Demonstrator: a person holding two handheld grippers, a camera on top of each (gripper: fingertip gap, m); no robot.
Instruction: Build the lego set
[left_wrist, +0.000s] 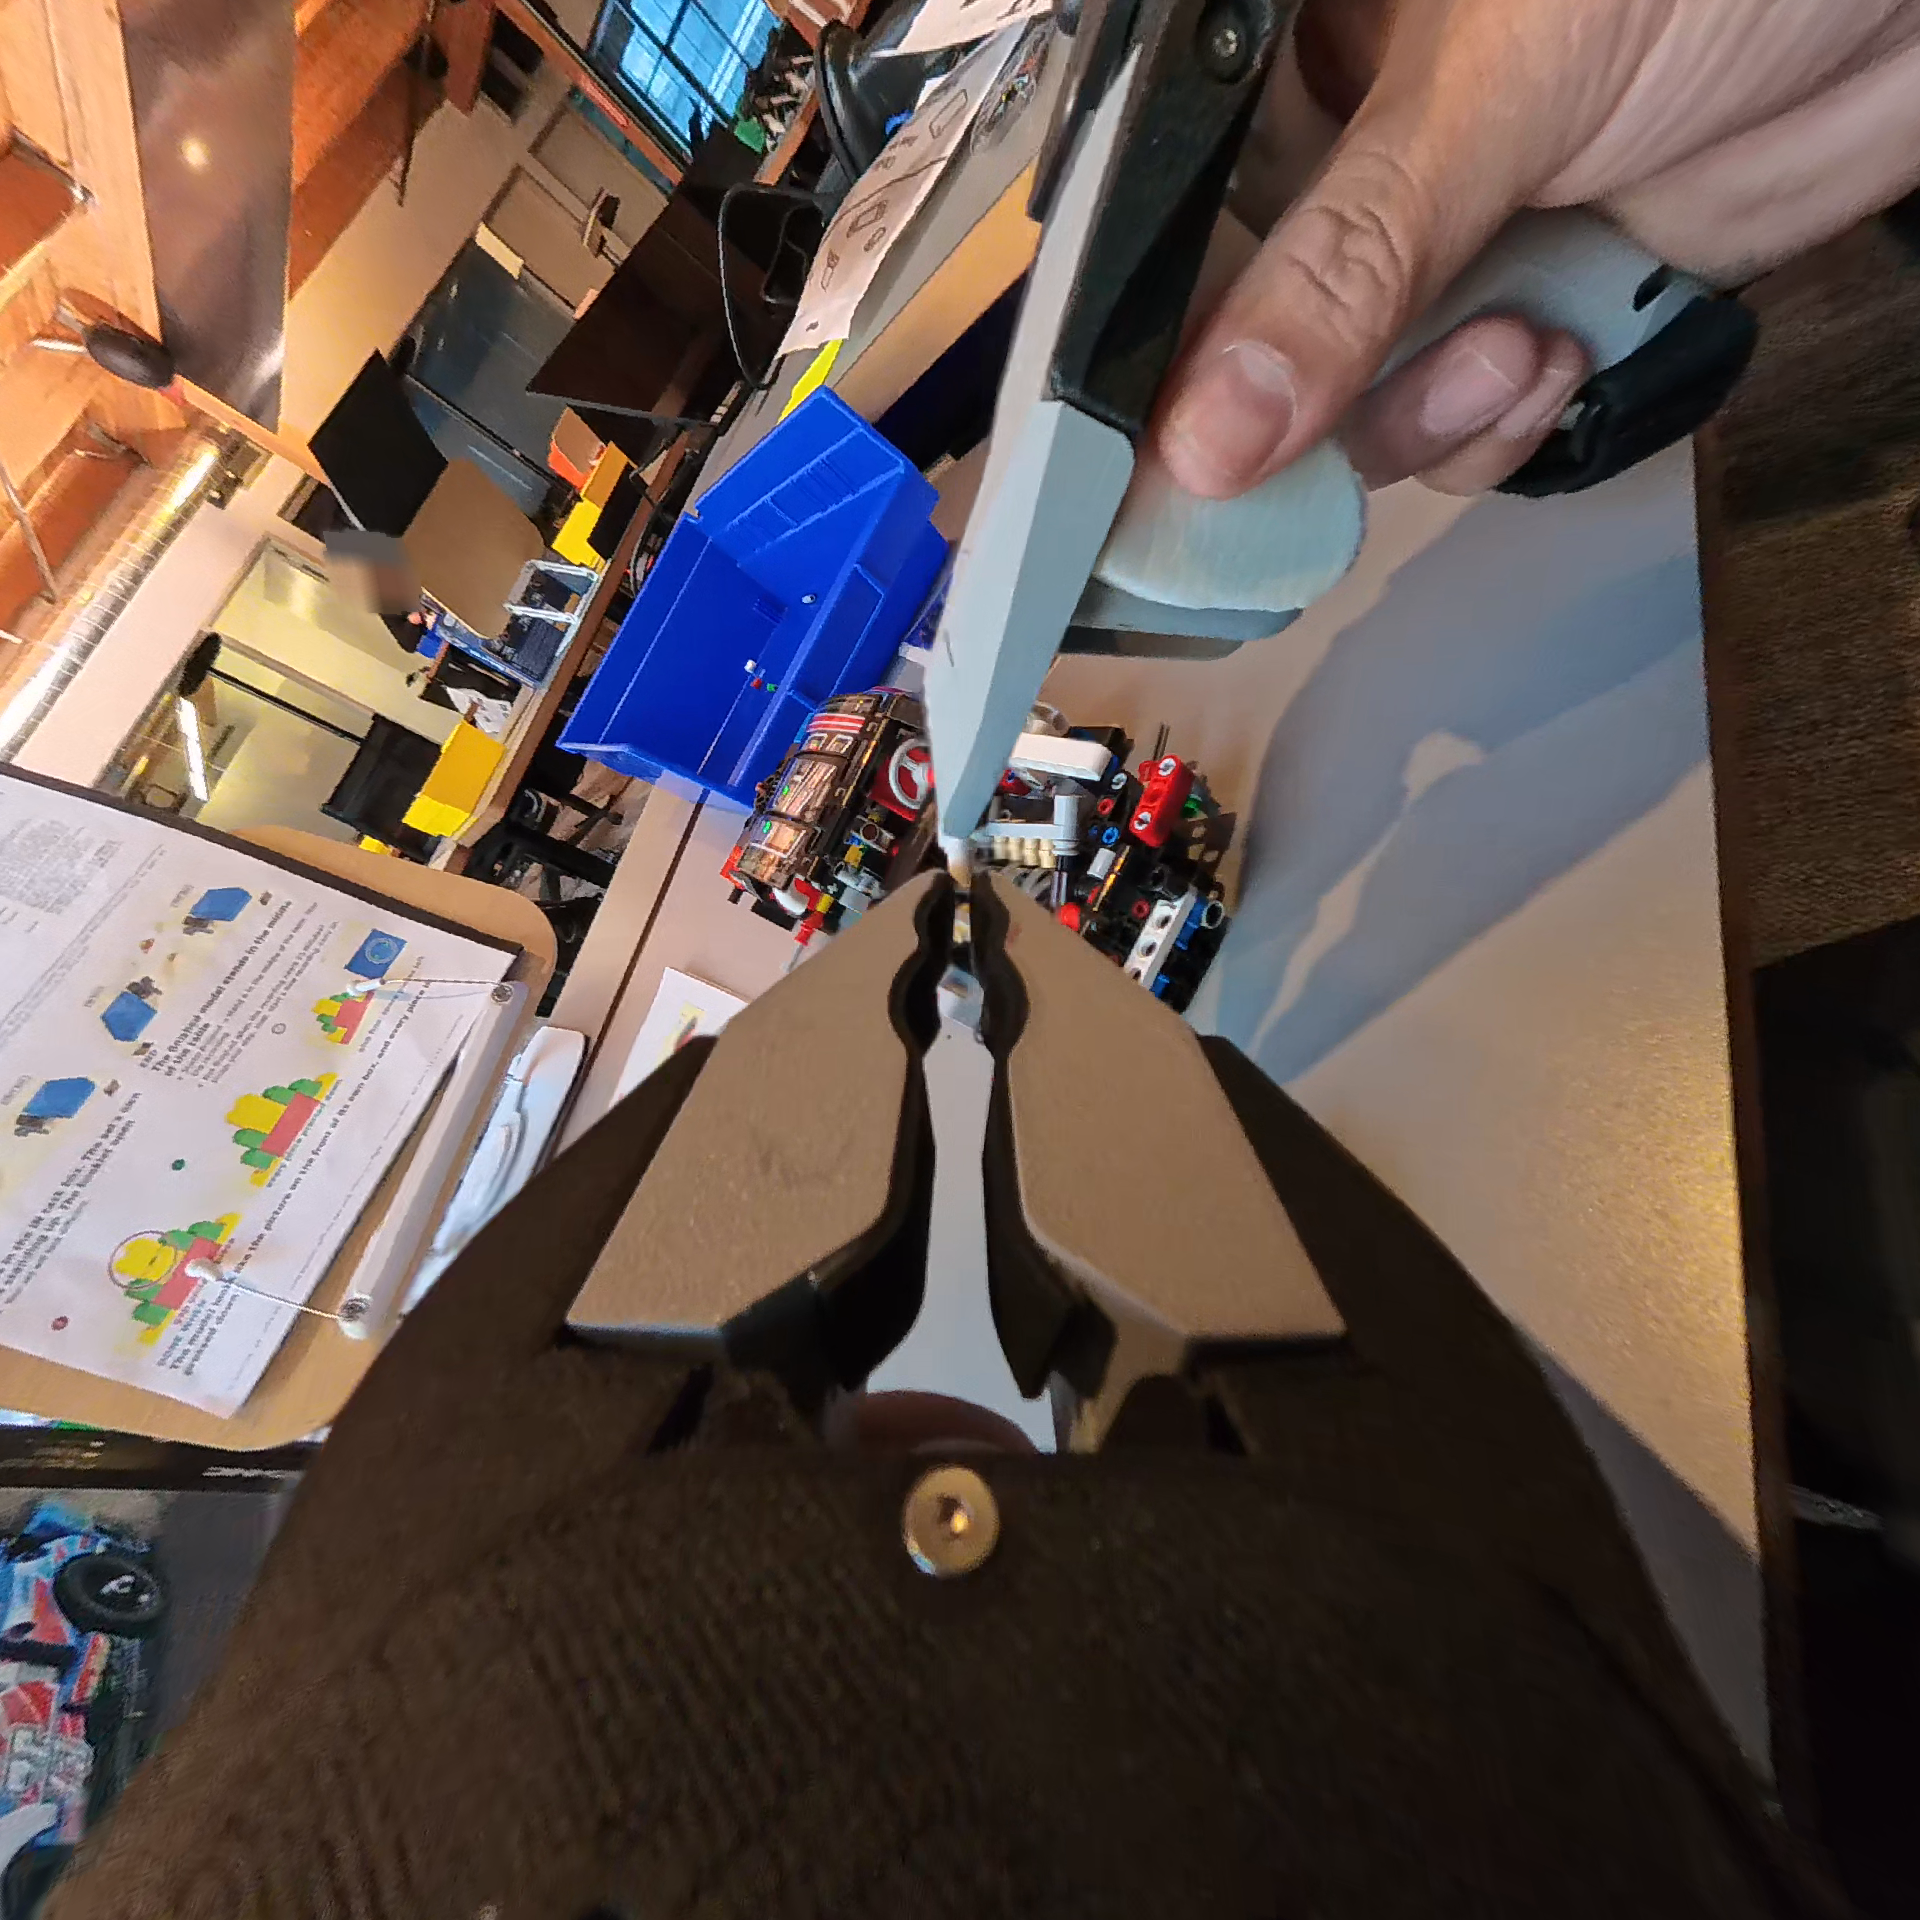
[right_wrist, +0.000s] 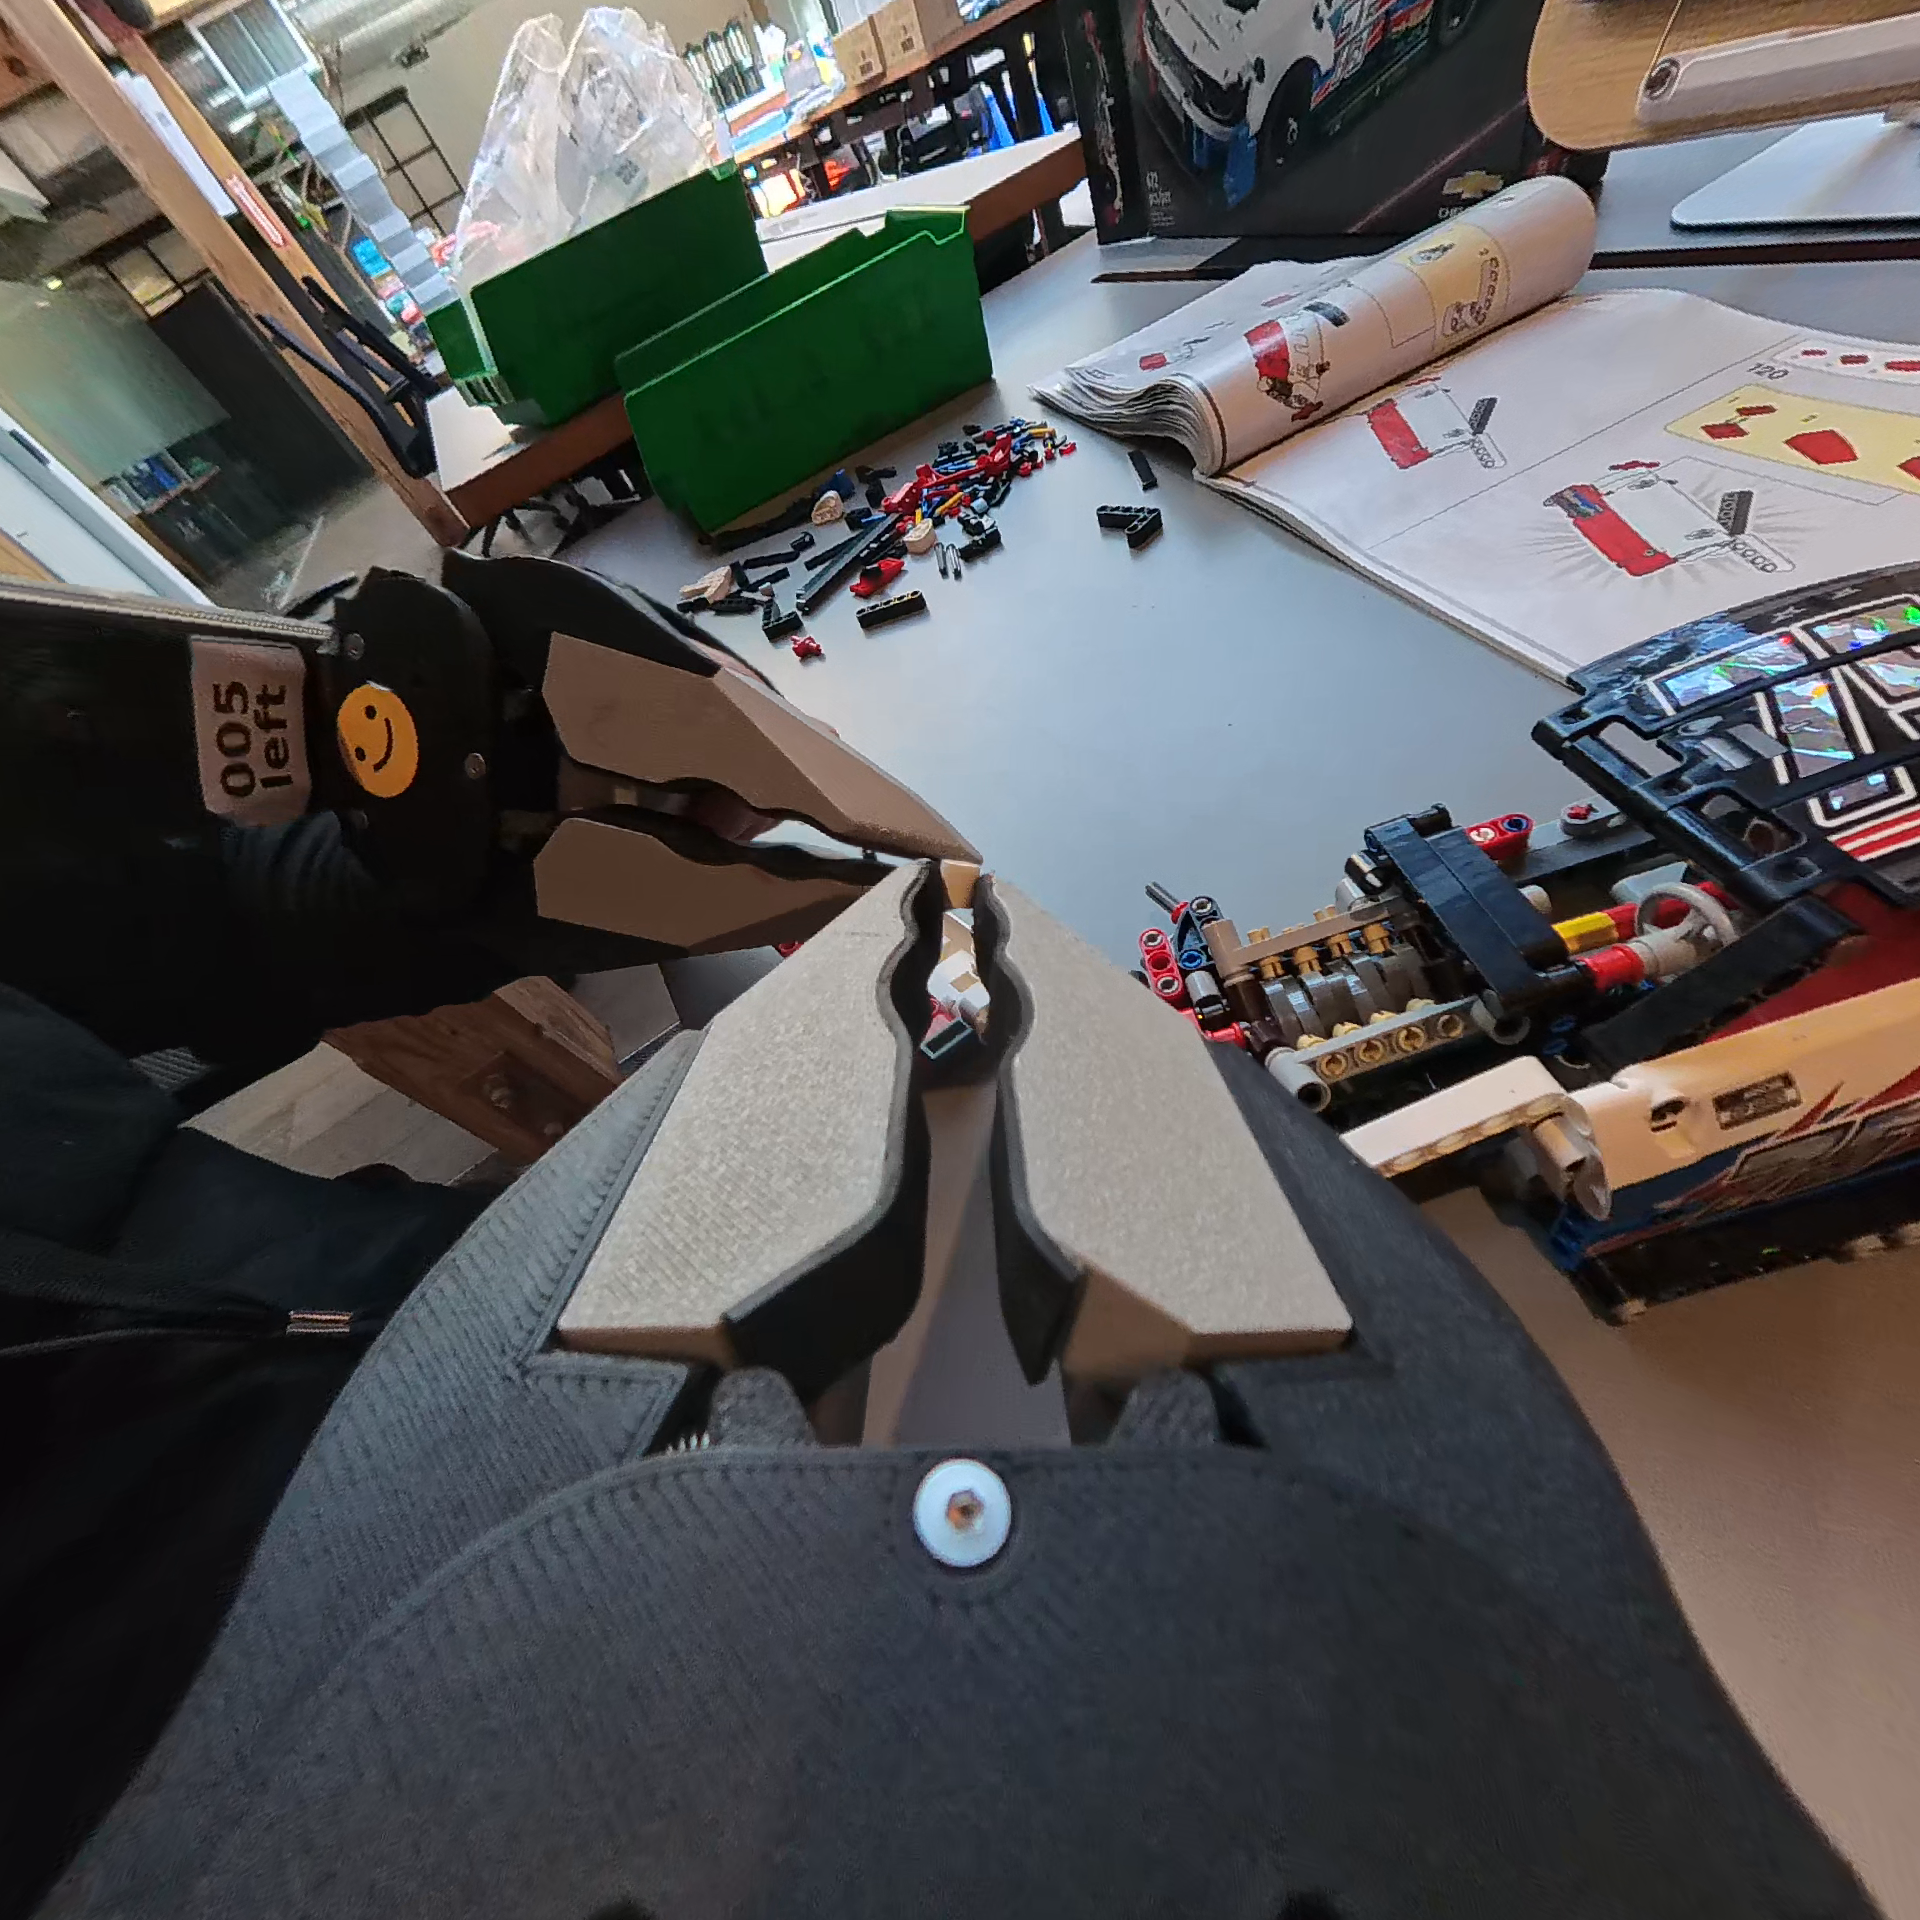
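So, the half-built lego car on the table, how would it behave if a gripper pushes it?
The lego car looks bulky, so probably it slides, not tips. Its raised black canopy seems hinged and might swing. Exposed small engine parts could pop off.

Half-built lego car (right_wrist: 1621, 997) on table; loose pieces (right_wrist: 914, 530) scattered beyond.

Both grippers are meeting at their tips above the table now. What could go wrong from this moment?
1. The small white piece sits between the right gripper fingers, with the left gripper tips right against them. A bad push may make it slip and drop.
2. It is held above the table edge, so it might fall off the table.
3. The half-built car lies close beside; a sideways move could knock its parts loose.
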